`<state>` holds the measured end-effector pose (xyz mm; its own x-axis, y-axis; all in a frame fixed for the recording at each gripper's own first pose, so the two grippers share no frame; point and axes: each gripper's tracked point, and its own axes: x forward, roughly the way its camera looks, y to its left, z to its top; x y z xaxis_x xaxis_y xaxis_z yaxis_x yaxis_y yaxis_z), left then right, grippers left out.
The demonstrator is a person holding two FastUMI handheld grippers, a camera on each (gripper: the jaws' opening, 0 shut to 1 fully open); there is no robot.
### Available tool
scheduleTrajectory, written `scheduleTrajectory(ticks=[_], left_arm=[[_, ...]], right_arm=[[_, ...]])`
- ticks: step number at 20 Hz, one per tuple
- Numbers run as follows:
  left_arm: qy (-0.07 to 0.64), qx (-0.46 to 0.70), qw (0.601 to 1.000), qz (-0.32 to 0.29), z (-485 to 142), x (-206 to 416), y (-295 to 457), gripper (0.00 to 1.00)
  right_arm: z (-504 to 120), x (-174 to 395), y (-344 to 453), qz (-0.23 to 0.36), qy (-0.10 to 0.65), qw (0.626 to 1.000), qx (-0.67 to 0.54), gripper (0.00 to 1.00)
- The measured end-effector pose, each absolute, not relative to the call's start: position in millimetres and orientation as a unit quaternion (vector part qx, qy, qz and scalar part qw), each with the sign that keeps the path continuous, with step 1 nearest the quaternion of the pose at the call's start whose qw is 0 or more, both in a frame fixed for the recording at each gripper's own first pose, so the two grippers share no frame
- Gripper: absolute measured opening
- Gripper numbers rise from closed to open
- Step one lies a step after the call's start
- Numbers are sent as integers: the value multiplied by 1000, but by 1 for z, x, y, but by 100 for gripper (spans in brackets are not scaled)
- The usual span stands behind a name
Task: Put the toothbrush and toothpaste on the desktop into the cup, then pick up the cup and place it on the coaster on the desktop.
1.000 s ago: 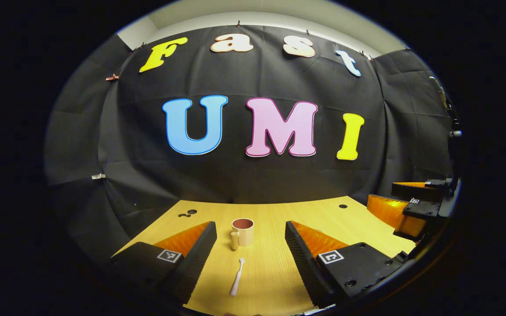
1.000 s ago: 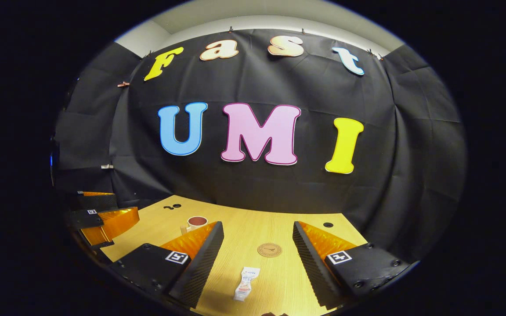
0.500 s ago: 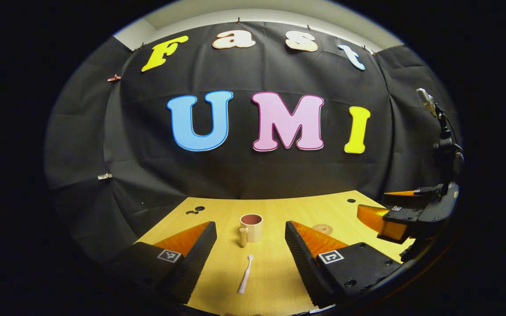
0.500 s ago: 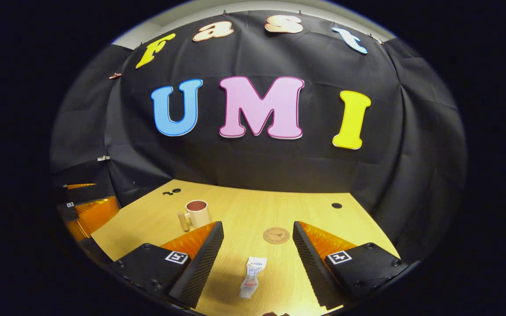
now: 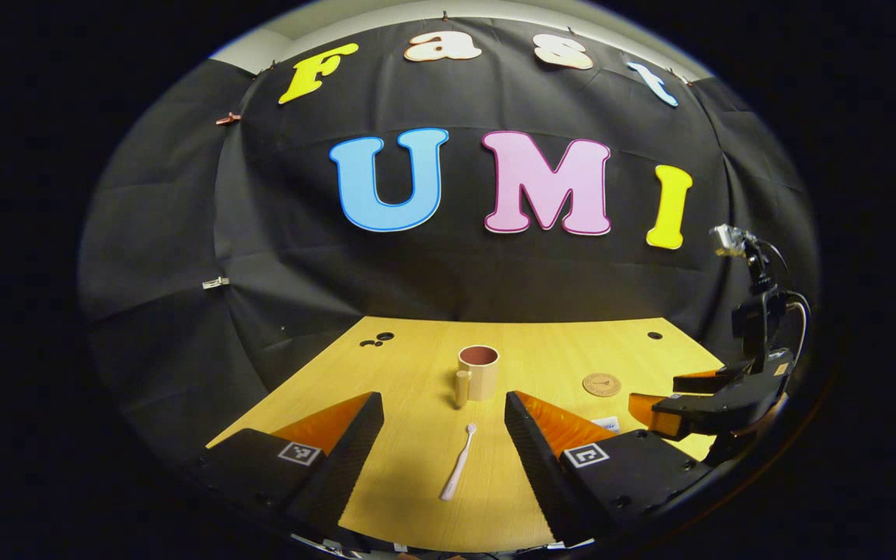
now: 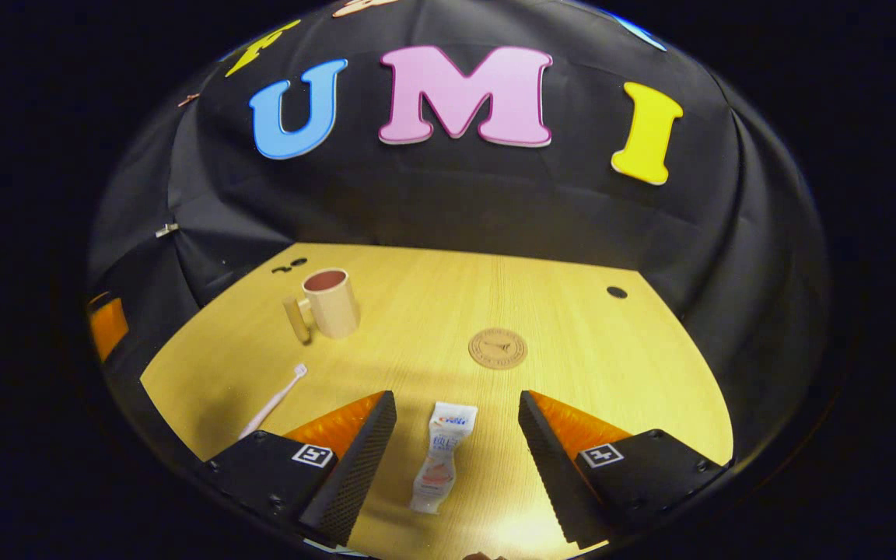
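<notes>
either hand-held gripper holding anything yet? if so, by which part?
Nothing held. The left hand-held gripper is open around the toothbrush, the right hand-held gripper open around the toothpaste; both lie flat on the desk, untouched.

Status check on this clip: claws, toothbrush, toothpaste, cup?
Both claws open, left over toothbrush, right over toothpaste. Cup empty, off coaster. Nothing blocking.

Toothpaste (image 5: 607, 424): in the left gripper view, mostly hidden behind the left gripper's own right finger (image 5: 545, 435), one white corner visible. Toothbrush (image 6: 273, 400): handle end hidden behind the right gripper's own left finger (image 6: 347, 459). Coaster (image 6: 498, 348): emblem too small to tell.
</notes>
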<state>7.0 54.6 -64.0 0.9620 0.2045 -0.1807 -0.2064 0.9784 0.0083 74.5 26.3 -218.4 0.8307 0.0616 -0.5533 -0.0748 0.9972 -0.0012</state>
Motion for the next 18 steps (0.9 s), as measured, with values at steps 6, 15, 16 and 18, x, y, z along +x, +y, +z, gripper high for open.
scheduleTrajectory(ticks=[6,15,16,18], left_arm=[[124,-4,984,127,-85,8,63,98],[151,-14,978,140,-101,15,62,98],[152,-14,978,139,-101,15,62,98],[150,-12,979,138,-98,17,61,98]], right_arm=[[-284,76,24,23,377,926,-7,98],[-336,75,29,26,459,888,-19,98],[-339,71,31,27,467,884,-12,98],[-340,69,33,29,470,882,-1,100]])
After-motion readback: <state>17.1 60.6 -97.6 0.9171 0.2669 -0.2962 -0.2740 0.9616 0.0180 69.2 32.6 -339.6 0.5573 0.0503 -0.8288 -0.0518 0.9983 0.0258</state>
